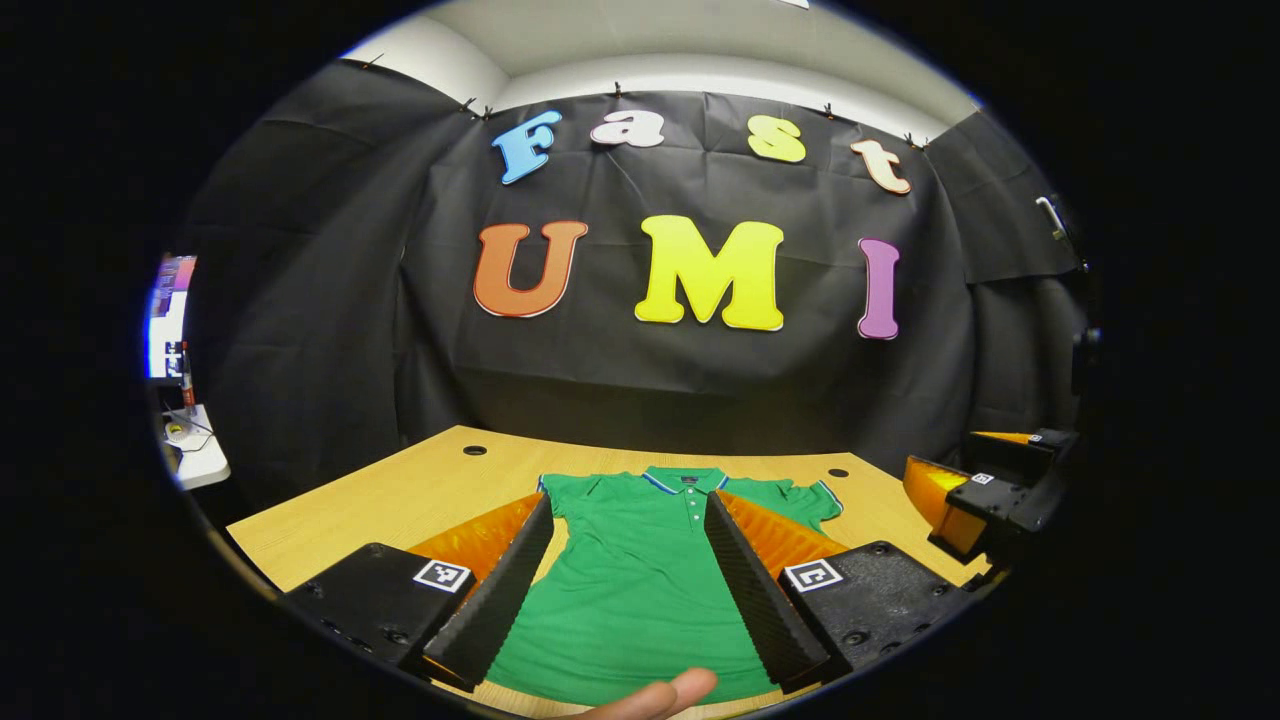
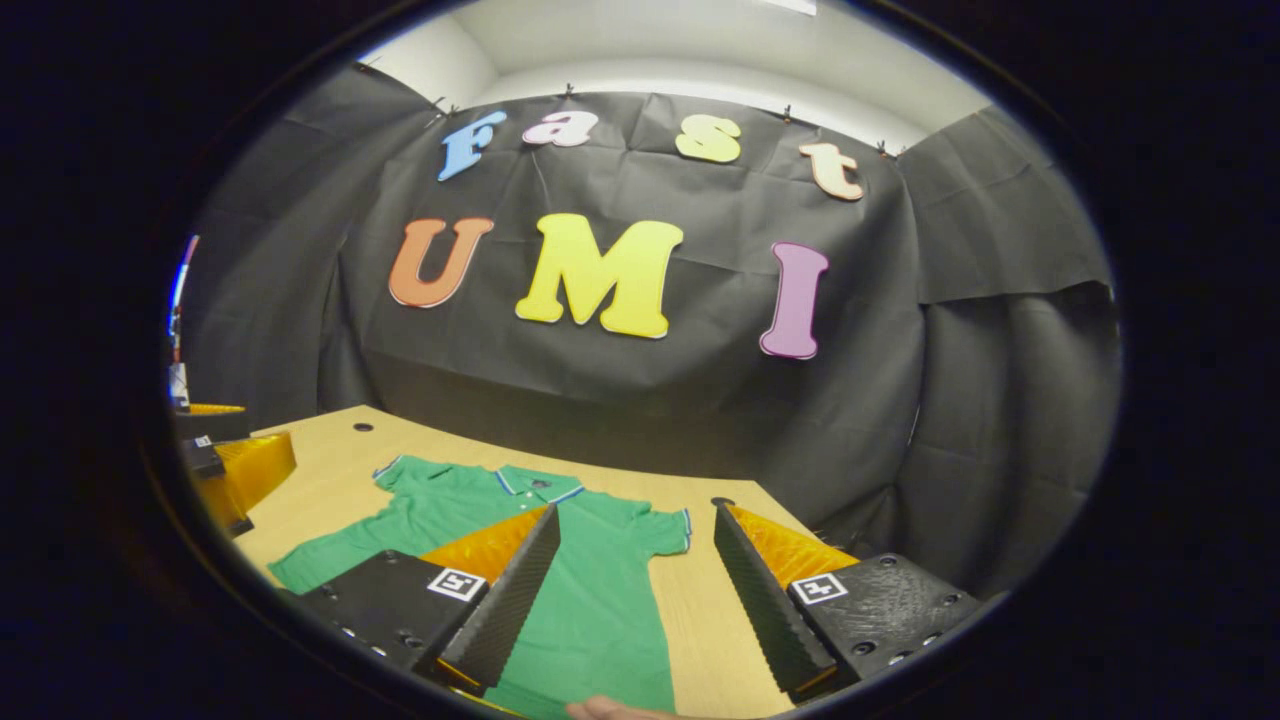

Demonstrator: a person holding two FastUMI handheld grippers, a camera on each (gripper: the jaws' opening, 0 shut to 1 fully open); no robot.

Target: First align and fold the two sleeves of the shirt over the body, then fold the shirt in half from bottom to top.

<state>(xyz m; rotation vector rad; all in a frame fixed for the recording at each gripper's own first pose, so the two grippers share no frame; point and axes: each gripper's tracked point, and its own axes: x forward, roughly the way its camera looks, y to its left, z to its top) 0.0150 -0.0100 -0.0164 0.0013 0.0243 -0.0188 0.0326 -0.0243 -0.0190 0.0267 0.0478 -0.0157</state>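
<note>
Green shirt (image 1: 640,570) lies flat on the table (image 1: 400,490), both sleeves out; left gripper (image 1: 628,560) and right gripper (image 2: 635,570) fingers spread wide, empty; fabric looks light, limp, so pinch at sleeve hems.

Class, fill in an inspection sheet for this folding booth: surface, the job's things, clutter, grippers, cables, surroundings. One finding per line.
Surface: wooden table, with round holes near the back edge.
Job's things: green shirt lies flat, collar toward the wall, both sleeves spread out, nothing folded yet.
Clutter: nothing seen on the table.
Grippers: left gripper above the shirt's body, jaws open; right gripper above the shirt's sleeve side and bare table, jaws open. Neither holds cloth.
Cables: thin cable on a small white shelf off to the side.
Surroundings: black cloth wall, pale ceiling.
</note>
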